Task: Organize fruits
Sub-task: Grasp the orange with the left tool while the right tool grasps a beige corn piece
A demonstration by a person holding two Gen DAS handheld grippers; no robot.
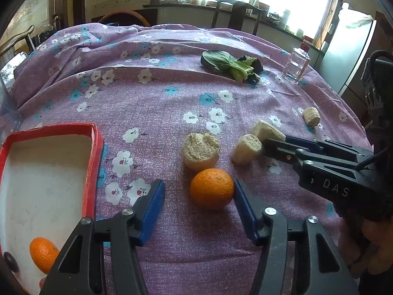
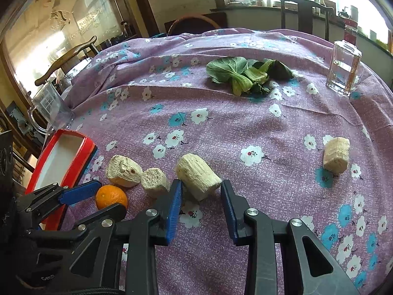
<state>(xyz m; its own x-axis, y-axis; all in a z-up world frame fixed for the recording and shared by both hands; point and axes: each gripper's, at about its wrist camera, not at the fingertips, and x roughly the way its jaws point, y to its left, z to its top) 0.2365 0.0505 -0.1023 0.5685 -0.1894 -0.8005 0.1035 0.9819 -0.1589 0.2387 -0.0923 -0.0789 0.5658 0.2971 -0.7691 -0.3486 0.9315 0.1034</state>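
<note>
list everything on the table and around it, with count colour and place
orange on the cloth: one, orange, between the left gripper's open jaws
orange in the box: one, orange, near corner of the box
box: one, red rim, white inside, left of the cloth
pale chunks: four, beige, three near the orange, one apart at right
leafy greens: one bunch, green, far middle
glass bottle: one, clear, far right
clear mug: one, far left, behind the box
tablecloth: purple, white and blue flowers
chairs: dark wood, beyond the table
left gripper: blue pads, open
right gripper: blue pads, either side of a chunk, contact unclear
</note>
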